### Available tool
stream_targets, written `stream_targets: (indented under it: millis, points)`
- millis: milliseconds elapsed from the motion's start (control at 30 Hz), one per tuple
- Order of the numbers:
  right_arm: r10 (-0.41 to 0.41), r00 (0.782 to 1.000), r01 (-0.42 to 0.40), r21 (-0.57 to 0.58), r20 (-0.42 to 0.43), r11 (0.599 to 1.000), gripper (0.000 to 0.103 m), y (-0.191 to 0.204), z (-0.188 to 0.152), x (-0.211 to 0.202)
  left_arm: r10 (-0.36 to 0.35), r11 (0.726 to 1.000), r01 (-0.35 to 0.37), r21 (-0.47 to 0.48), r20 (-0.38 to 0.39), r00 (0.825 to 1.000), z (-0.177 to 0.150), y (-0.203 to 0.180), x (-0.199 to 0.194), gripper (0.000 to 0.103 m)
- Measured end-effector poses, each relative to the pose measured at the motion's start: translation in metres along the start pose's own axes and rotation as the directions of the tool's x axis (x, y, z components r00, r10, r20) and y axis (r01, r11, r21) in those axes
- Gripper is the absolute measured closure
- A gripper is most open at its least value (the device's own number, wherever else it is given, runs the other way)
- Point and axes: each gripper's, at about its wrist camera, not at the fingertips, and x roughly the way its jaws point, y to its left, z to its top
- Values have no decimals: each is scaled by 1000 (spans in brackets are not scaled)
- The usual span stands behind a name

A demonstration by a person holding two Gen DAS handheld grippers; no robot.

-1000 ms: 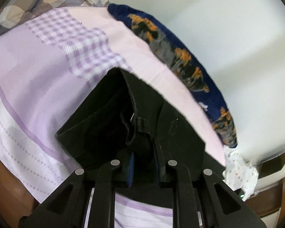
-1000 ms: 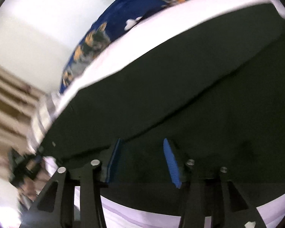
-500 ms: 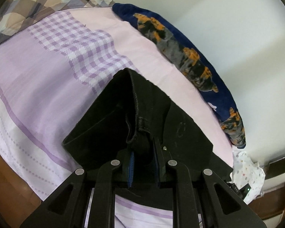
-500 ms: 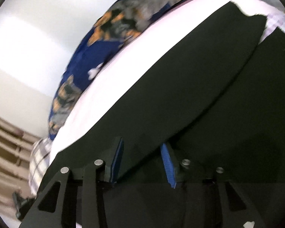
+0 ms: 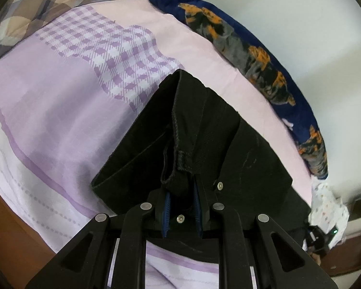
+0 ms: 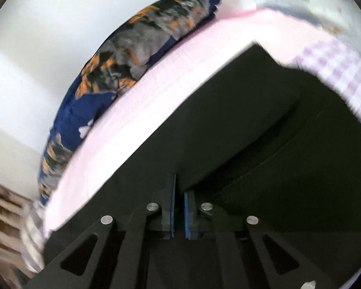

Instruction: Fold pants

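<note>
Swung across and now pinched together on a fabric edge, right gripper (image 6: pixel 178 207); I am seeing black pants (image 5: pixel 204 144) stretching ahead while left gripper (image 5: pixel 182 201) is clamping the waistband.

Matt black cloth pants (image 5: pixel 204 144) lie on a smooth lilac cotton-like bedsheet (image 5: pixel 48 101).

Pants (image 5: pixel 204 144) on bed (image 5: pixel 60 110), beside blanket (image 5: pixel 257 55)

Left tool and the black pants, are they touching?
Touching. The left wrist view shows the left tool with its blue pads clamped on a waistband fold of the black pants.
</note>
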Motion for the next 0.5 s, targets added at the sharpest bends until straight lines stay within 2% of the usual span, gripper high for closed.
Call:
stream_targets:
  millis: [167, 300, 500]
  points:
    - [-77, 996, 83, -123, 53, 989, 99, 16, -11, -37, 21, 995, -16, 100, -48, 999, 5, 1, -2, 86]
    - [-127, 989, 139, -186, 76, 973, 99, 19, -35, -64, 30, 983, -11, 182, -99, 995, 7, 6, -1, 85]
    - [-184, 982, 190, -190, 48, 963, 99, 4, -76, -82, 66, 955, -26, 295, -126, 990, 5, 10, 3, 85]
